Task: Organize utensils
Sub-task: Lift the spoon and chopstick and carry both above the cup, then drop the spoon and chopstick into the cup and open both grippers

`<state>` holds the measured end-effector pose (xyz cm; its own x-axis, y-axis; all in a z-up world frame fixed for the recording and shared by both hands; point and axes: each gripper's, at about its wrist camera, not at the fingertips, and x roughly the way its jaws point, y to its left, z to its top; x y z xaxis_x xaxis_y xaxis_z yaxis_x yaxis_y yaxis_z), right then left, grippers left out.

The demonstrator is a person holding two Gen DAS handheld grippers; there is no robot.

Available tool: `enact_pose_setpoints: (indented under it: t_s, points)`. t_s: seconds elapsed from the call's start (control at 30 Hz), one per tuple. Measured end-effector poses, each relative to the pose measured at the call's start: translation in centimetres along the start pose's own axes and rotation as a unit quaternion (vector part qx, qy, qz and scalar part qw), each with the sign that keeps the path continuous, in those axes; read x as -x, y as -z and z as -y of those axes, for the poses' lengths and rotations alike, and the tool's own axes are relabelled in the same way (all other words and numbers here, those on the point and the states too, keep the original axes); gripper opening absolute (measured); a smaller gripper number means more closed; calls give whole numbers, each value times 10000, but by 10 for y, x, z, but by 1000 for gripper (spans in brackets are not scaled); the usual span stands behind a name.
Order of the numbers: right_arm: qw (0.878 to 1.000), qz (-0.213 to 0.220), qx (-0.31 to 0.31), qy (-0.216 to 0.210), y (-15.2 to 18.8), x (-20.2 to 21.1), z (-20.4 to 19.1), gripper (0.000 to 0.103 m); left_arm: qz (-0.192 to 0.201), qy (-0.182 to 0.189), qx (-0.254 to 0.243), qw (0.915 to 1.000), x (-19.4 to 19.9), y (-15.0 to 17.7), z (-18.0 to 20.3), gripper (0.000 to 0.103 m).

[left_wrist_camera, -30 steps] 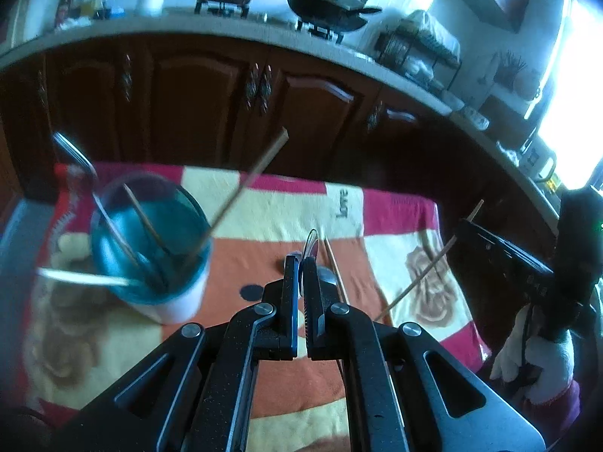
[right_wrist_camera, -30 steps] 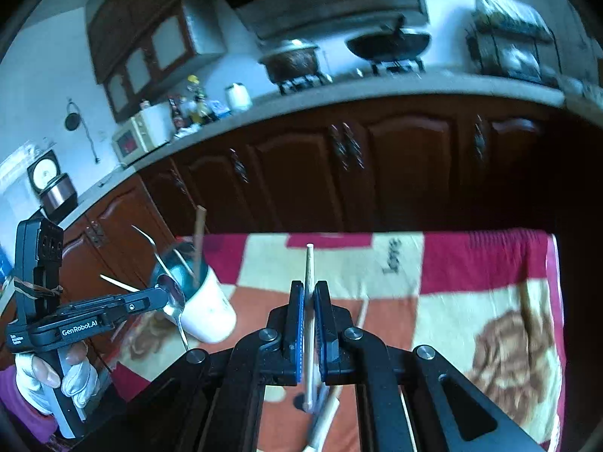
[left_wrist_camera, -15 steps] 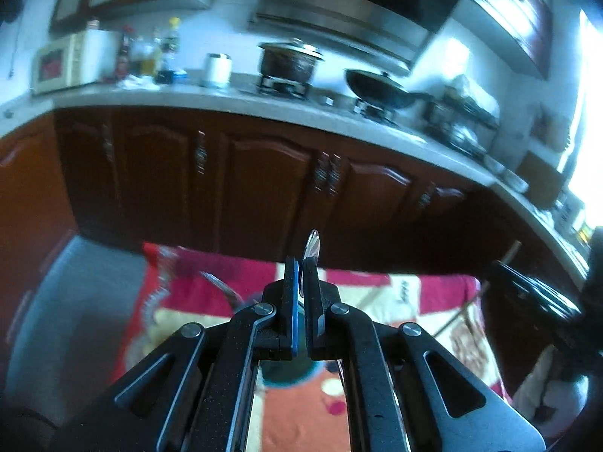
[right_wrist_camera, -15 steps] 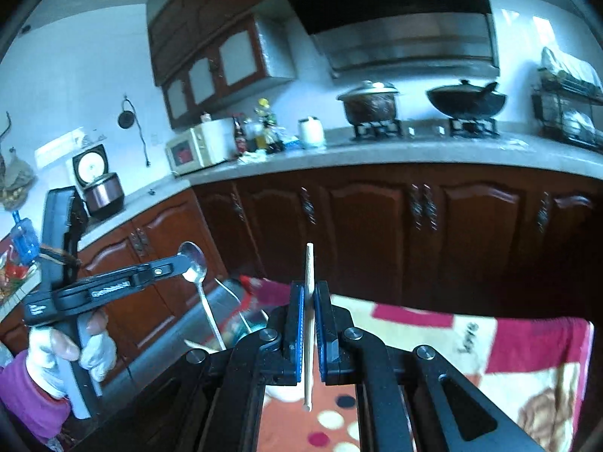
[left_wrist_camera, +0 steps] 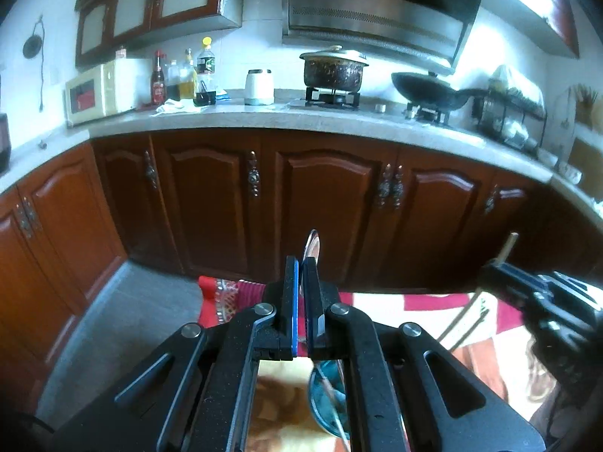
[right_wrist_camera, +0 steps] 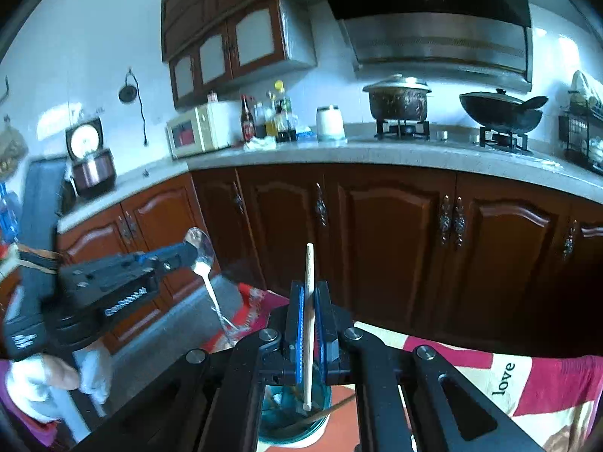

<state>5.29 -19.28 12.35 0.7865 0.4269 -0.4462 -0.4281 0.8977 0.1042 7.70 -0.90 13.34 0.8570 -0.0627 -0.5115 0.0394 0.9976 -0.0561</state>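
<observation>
My left gripper is shut on a metal spoon, bowl end up; from the right wrist view the spoon hangs handle-down from that gripper. My right gripper is shut on a wooden chopstick, held upright with its lower tip just over the blue cup. The cup holds other utensils and also shows below the left gripper. The right gripper and its chopstick appear at the right of the left wrist view.
The cup stands on a red, orange and cream cloth over the table. Brown kitchen cabinets and a counter with a pot, wok and microwave are behind. Grey floor lies to the left.
Both grippers have risen and tilted up, away from the cloth. The right gripper has brought the chopstick over the cup. The left gripper has lifted the spoon.
</observation>
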Motion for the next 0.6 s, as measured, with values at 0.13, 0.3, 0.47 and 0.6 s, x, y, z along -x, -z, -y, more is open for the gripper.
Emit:
enact_pose_setpoints:
  t_s: [0.13,0.3,0.47,0.6]
  points:
    - [9996,-277,26,-5,13,-35,-1,5,-132,-37,-84,9999,-14,12,-1,1]
    - [9977,-668,-83,-101,31,-61,5,5,-300,14,-168,9994,-26,25,2,1]
    - [9949,-973,-216,-174,44,-79,11,5,-495,69,-197,9986,-37,36,7,1]
    - [9938,-1021,-343,-258,47,-81,16,5,-661,138,-111,9977,-42,42,7,1]
